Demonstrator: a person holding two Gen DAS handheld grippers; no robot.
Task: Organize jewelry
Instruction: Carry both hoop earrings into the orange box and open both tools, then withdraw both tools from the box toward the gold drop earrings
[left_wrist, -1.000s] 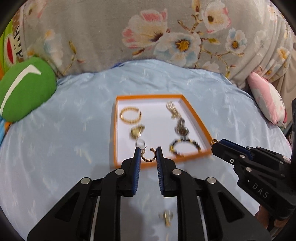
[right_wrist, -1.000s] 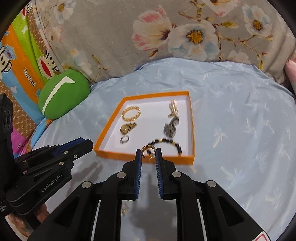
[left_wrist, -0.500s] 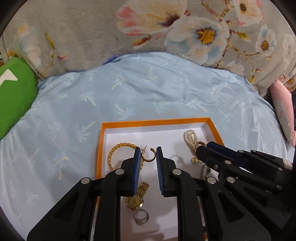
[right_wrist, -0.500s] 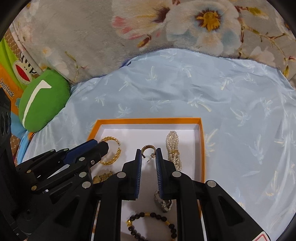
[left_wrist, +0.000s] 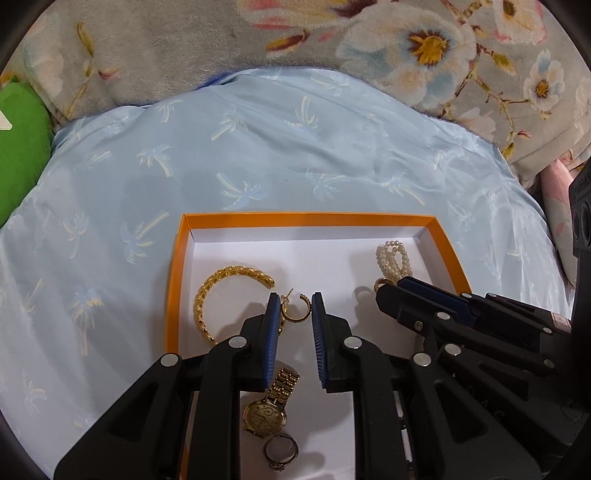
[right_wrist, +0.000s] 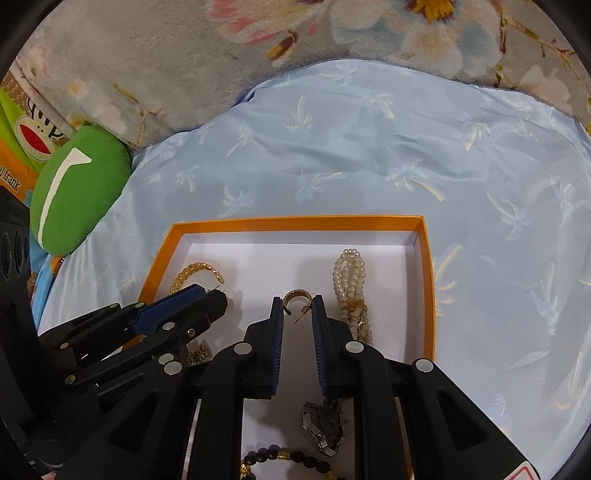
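Holding one small gold hoop earring (left_wrist: 294, 309) in the left gripper (left_wrist: 294, 314), jaws clamped on it; right gripper (right_wrist: 297, 314) clamps its twin gold hoop (right_wrist: 297, 298). Both hang over the orange-rimmed white tray (left_wrist: 306, 218) on the bed, likely to set the pair down together beside the gold chain bangle (left_wrist: 221, 291).

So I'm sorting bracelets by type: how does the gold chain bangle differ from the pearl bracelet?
The gold chain bangle is an open C of metal links lying flat; the pearl bracelet is white beads bunched in several strands. The bangle lies at the tray's left side, the pearls at its right. Both rest inside the tray.
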